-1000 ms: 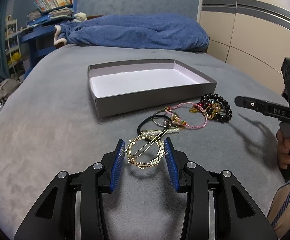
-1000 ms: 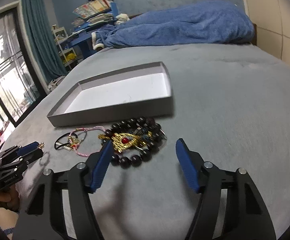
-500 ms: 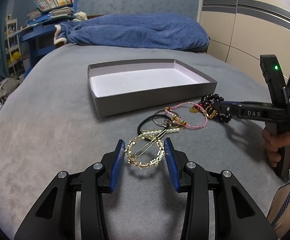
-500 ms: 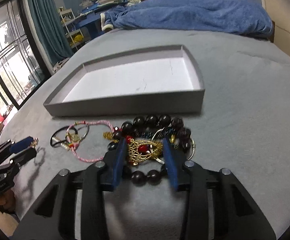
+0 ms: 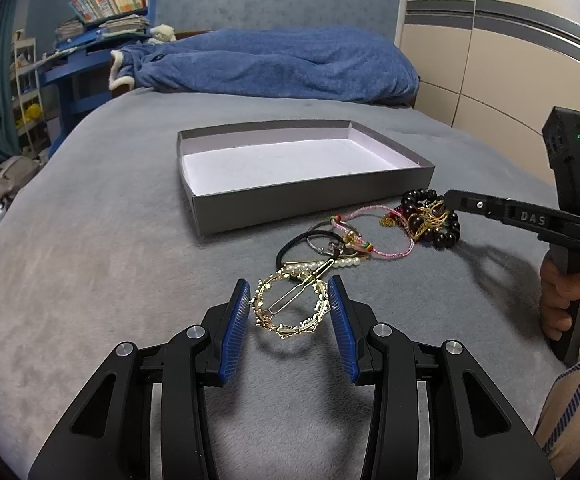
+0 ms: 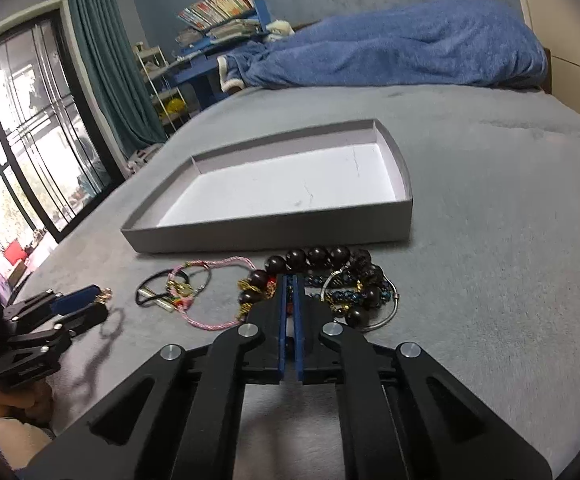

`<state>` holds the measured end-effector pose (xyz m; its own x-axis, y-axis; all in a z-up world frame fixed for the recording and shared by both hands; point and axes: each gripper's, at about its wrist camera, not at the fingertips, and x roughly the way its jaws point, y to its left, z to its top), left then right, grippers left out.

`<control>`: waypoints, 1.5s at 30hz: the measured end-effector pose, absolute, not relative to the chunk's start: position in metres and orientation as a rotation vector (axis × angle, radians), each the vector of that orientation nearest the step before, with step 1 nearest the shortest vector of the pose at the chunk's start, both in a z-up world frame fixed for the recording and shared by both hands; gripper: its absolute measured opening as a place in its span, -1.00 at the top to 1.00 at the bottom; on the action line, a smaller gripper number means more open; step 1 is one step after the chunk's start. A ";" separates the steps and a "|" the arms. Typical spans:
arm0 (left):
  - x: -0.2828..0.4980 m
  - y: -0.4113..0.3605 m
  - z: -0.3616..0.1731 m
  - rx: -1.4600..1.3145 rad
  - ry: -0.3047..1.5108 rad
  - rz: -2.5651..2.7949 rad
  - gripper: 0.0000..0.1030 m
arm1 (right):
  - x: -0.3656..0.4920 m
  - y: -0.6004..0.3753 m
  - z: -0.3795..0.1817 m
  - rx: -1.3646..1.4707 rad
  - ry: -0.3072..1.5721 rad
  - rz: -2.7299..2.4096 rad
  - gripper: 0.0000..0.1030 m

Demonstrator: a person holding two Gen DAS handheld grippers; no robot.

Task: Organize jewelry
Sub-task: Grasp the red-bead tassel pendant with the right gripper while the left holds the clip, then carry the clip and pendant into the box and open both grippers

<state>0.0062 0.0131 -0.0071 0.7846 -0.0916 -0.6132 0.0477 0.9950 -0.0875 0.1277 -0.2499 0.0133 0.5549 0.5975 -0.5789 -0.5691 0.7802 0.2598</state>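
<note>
A grey shallow box (image 5: 218,208) with a white floor stands on the grey bed; it also shows in the right wrist view (image 6: 266,232). In front of it lies jewelry. My left gripper (image 5: 288,292) is open, its blue pads on either side of a gold round hair clip (image 5: 290,308). My right gripper (image 6: 289,280) is shut on the gold pendant with a red stone, mostly hidden between the pads, amid the dark bead bracelet (image 6: 318,258). In the left wrist view its tip (image 5: 452,200) sits on that bracelet (image 5: 430,224).
A pink cord bracelet (image 5: 374,236), a black hair tie (image 5: 302,240) and a pearl clip (image 5: 330,264) lie between the two grippers. A blue blanket (image 5: 274,64) lies at the bed's far end. Wardrobe doors (image 5: 502,60) stand to the right, windows (image 6: 22,168) to the left.
My right gripper moved down onto the bead bracelet pile and closed on the gold pendant. My left gripper stayed still and open around the gold hair clip.
</note>
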 end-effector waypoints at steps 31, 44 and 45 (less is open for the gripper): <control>-0.001 0.020 -0.002 -0.079 0.629 -0.080 0.19 | 0.113 -0.285 0.099 0.102 0.502 0.758 0.96; 0.000 0.019 -0.004 -0.080 0.633 -0.080 0.19 | 0.117 -0.292 0.057 0.067 0.589 0.673 0.96; 0.000 0.018 -0.004 -0.079 0.634 -0.079 0.19 | 0.118 -0.295 0.060 0.077 0.581 0.669 0.96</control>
